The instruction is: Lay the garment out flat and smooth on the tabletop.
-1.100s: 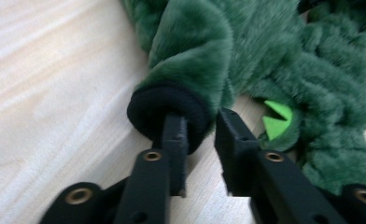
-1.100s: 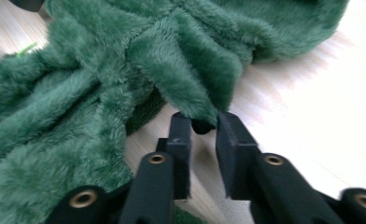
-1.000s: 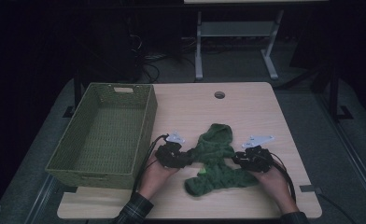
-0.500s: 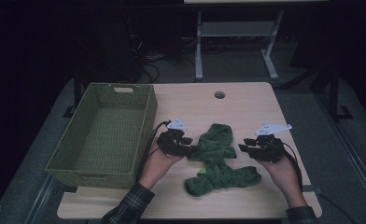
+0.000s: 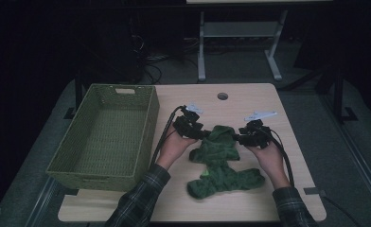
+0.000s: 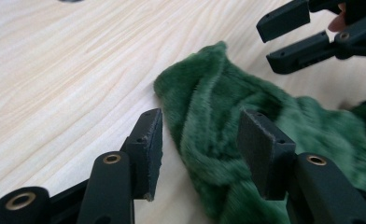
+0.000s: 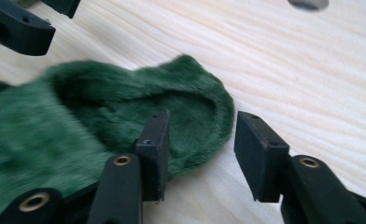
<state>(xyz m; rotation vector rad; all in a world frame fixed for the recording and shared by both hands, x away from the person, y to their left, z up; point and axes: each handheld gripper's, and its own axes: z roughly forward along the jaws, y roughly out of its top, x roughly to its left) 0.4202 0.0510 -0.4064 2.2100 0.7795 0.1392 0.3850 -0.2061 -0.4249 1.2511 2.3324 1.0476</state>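
Note:
A fuzzy green cloth (image 5: 220, 163) lies crumpled on the wooden table (image 5: 250, 101), a little nearer the person than its middle. My left gripper (image 5: 205, 135) is at the left of the cloth's far end, and my right gripper (image 5: 239, 139) is at the right of it. In the left gripper view the left gripper (image 6: 202, 126) is open, its jaws straddling a fold of the cloth (image 6: 218, 121). In the right gripper view the right gripper (image 7: 202, 128) is open too, with the cloth's rounded edge (image 7: 204, 112) between its jaws. Neither has closed on the cloth.
An empty woven green basket (image 5: 151, 118) stands on the left part of the table, close beside the left hand. A round hole (image 5: 222, 96) sits near the table's far edge. Metal stand legs (image 5: 201, 56) rise beyond the table.
Both grippers moved away from the person, off the cloth's middle, then came inward to its far end. The cloth has barely shifted.

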